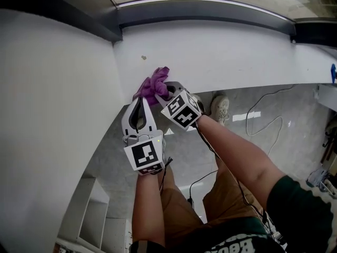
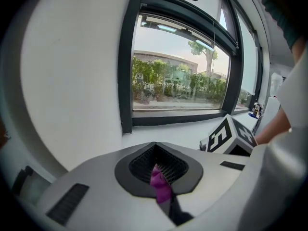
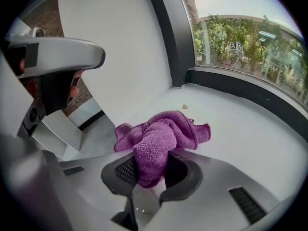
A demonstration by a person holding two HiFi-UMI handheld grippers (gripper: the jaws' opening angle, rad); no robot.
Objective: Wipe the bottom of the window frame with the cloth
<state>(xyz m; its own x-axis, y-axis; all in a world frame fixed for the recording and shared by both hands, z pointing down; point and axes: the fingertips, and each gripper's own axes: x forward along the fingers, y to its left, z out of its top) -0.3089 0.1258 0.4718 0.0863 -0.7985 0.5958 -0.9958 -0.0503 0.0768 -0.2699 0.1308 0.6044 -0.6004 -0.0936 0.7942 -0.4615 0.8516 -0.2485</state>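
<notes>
A purple cloth [image 1: 154, 86] lies bunched at the front left corner of the white sill [image 1: 221, 51], held by both grippers. My left gripper [image 1: 141, 98] is shut on a small fold of the cloth [image 2: 160, 184], which shows between its jaws. My right gripper [image 1: 163, 91] is shut on the main bunch of the cloth [image 3: 159, 138], which spills forward onto the sill [image 3: 240, 129]. The dark bottom rail of the window frame [image 1: 210, 9] runs along the sill's far side, well beyond the cloth; it also shows as the window frame [image 2: 178, 118] and the window frame [image 3: 240, 88].
A small crumb [image 1: 142, 57] lies on the sill beyond the cloth. A white wall [image 1: 52, 115] closes the left side. A small blue figure [image 2: 255, 110] stands at the sill's far right. Below are a grey floor with cables [image 1: 258, 115] and a white shelf unit [image 1: 89, 215].
</notes>
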